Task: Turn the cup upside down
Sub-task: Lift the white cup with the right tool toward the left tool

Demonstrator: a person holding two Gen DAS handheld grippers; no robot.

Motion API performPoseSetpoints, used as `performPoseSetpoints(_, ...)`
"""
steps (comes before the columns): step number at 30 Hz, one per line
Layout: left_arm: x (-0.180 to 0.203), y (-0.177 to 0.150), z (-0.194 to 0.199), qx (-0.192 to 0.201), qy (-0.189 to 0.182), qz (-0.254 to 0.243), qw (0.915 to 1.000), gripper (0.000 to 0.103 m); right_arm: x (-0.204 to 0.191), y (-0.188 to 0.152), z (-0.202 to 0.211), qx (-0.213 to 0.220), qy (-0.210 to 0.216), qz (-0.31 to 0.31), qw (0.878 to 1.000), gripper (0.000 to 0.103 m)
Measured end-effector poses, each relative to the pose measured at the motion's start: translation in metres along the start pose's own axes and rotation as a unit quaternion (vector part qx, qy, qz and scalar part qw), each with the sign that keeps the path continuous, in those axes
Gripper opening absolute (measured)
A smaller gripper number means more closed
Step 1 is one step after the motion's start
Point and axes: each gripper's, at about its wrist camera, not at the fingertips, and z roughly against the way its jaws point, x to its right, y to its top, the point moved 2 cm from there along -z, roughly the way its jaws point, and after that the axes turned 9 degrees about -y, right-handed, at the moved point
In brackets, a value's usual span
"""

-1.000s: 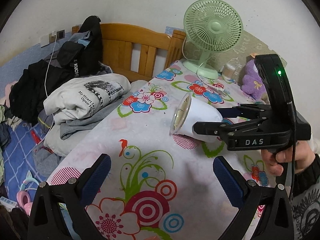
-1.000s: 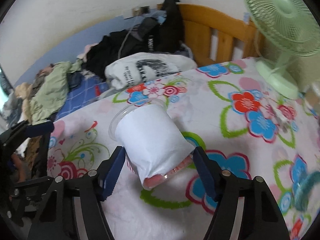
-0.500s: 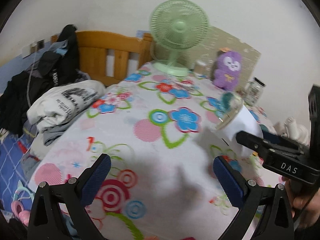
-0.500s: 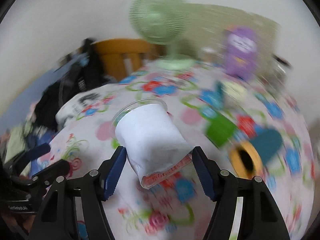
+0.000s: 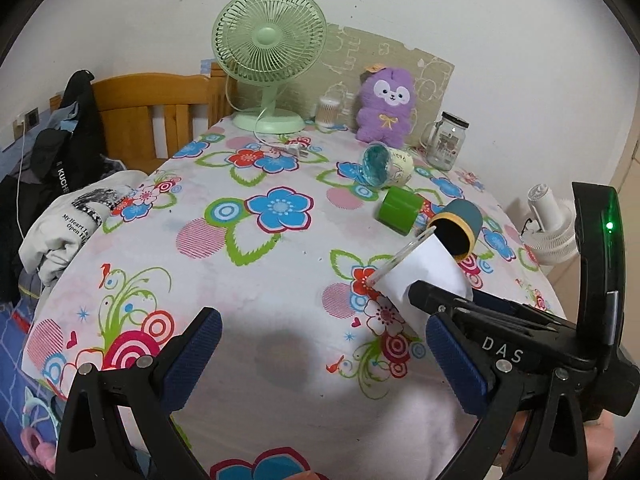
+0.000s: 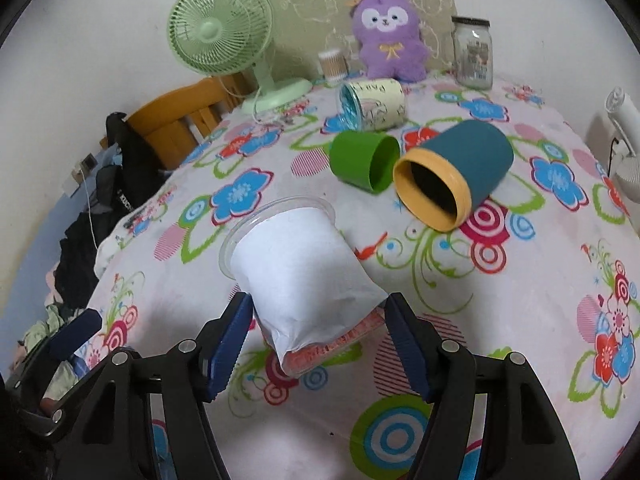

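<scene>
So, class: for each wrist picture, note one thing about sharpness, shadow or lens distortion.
Left wrist view: sharp; a soft grey shadow falls on the tablecloth between the left gripper fingers; black corners and bowed edges show the fisheye lens. Right wrist view: the white cup in the right gripper is crisp, and the table edge curves strongly.

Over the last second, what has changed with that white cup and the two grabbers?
The right hand-held gripper carried the white cup across the flowered table, away from the bed side and toward the lying green cup and teal cup. Its grip stayed shut on the tilted cup, rim pointing away. The left hand-held gripper stayed open and empty.
</scene>
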Motion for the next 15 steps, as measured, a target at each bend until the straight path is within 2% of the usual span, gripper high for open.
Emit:
performPoseSetpoints(3, -0.001, 0.0, -0.003, -0.005, -0.001, 0.005, 1.0, 0.103, 0.004, 0.003, 0.001, -0.008, 0.016, -0.007, 1.0, 0.073)
performPoseSetpoints(9, 0.001, 0.001, -0.005, -0.008, 0.005, 0.006, 0.9999, 0.103, 0.019, 0.008, 0.017, -0.026, 0.081, -0.024, 0.996, 0.074)
performPoseSetpoints(15, 0.019, 0.01, -0.014, -0.008, 0.002, -0.002, 1.0, 0.103, 0.062, 0.008, 0.054, 0.011, 0.086, -0.033, 0.996, 0.074)
